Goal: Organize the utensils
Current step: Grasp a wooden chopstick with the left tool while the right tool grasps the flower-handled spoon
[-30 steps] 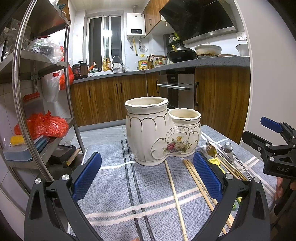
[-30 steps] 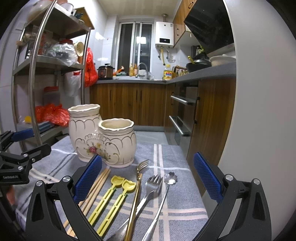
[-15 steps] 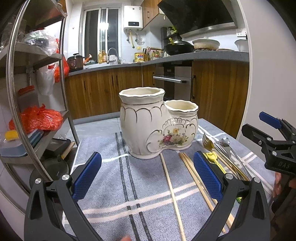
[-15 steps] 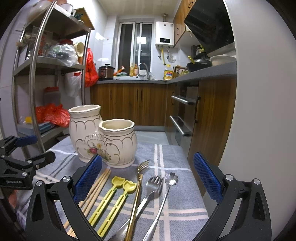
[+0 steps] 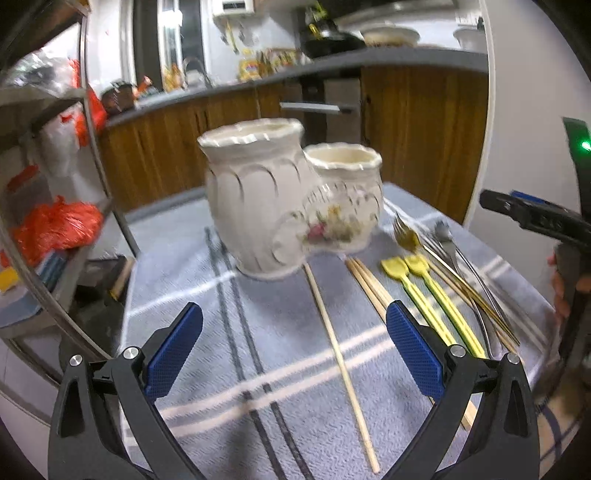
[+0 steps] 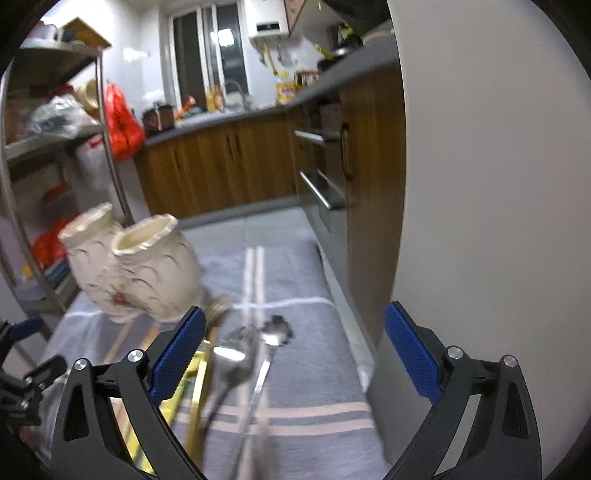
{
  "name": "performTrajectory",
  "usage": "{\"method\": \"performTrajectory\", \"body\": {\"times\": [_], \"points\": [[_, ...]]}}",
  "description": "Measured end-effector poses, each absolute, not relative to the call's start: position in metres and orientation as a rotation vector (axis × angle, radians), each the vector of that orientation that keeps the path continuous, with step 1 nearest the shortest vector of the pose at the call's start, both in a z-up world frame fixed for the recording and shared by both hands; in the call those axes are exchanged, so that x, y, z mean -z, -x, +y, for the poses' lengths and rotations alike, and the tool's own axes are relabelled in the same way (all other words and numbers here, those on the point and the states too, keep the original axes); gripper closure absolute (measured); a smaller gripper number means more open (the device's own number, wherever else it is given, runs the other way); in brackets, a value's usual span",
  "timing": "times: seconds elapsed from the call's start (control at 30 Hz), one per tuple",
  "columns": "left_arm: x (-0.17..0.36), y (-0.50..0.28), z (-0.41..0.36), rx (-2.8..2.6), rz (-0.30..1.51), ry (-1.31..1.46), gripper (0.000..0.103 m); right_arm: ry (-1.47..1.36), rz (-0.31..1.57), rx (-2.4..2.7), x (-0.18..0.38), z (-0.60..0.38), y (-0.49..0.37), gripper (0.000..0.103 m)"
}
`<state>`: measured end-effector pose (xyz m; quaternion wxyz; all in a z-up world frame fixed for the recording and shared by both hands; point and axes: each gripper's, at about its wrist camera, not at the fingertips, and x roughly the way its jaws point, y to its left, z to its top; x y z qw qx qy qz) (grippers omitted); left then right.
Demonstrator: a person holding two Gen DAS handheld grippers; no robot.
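I hold both grippers, left [image 5: 293, 350] and right [image 6: 293, 356], released and empty. Utensils [image 5: 436, 280] lie in a row on the desk beside the holder [image 5: 291, 214], handles toward me for pickup.

Narrow kitchen, artificial light, both views motion-blurred. Wood-front cabinets [image 5: 173, 147] run along the back under a dark grey counter [image 6: 236, 118], cluttered with bottles and a cooker. Window [image 6: 210, 55] upper centre, dark panes, one bright reflection. White water heater [image 6: 267, 22] on the tiled wall beside it. Oven front with steel handles [image 6: 321, 192] centre right. Metal shelving rack [image 5: 92, 122] at left holds red plastic bags [image 5: 55, 225]. White wall [image 6: 480, 184] fills the right.
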<state>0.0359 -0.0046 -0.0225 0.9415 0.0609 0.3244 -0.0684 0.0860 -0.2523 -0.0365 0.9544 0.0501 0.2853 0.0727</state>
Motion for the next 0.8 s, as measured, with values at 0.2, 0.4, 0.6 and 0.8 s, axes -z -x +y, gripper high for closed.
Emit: {"method": "performTrajectory", "body": {"times": [0.2,0.4,0.6,0.8], "points": [[0.034,-0.046,-0.005,0.176,0.754,-0.115,0.022,-0.014,0.702,-0.206,0.053,-0.241,-0.117,0.052],[0.042,-0.052,-0.01,0.206,0.839,-0.111,0.049,0.046,0.781,-0.308,0.058,-0.231,-0.14,0.064],[0.055,-0.058,-0.019,0.23,0.905,-0.132,0.061,0.052,0.819,-0.379,0.063,-0.23,-0.152,0.065],[0.056,-0.067,-0.021,0.23,0.916,-0.147,0.072,0.03,0.884,-0.445,0.07,-0.231,-0.166,0.068]]}}
